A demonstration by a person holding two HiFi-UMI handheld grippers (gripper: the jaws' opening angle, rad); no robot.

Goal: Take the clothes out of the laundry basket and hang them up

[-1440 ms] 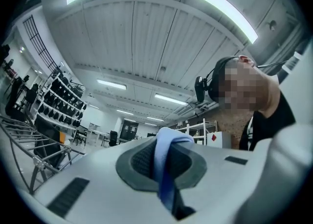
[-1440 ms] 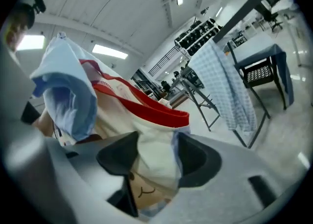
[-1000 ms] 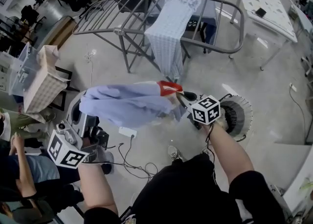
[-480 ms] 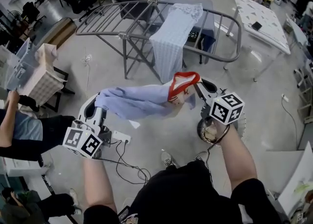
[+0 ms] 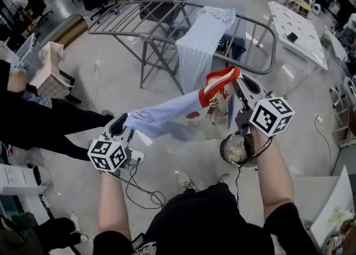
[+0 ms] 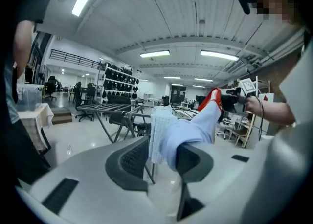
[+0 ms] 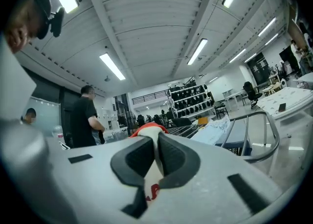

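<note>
A light blue shirt point(image 5: 167, 117) with a red collar point(image 5: 219, 84) stretches slantwise between my two grippers above the floor. My right gripper point(image 5: 236, 84), held high, is shut on the collar point(image 7: 146, 130), which is pinched between its pads. My left gripper point(image 5: 123, 126) is low at the shirt's other end. Its jaws have just been opening. The shirt point(image 6: 195, 127) still lies between them against the right pad, with a gap at the left pad. The round white laundry basket point(image 5: 233, 151) stands on the floor under my right arm. The grey drying rack point(image 5: 167, 9) stands beyond, with a checked cloth point(image 5: 200, 42) over it.
A white table point(image 5: 297, 25) stands at the back right. A person in black point(image 5: 44, 120) is close at my left. A power strip with cables point(image 5: 136, 156) lies on the floor below my left gripper. A cloth-draped stand point(image 5: 47, 75) is at the far left.
My left gripper has sunk and my right gripper has risen with the collar, so the shirt now slopes up to the right. The person at the left has come nearer.
</note>
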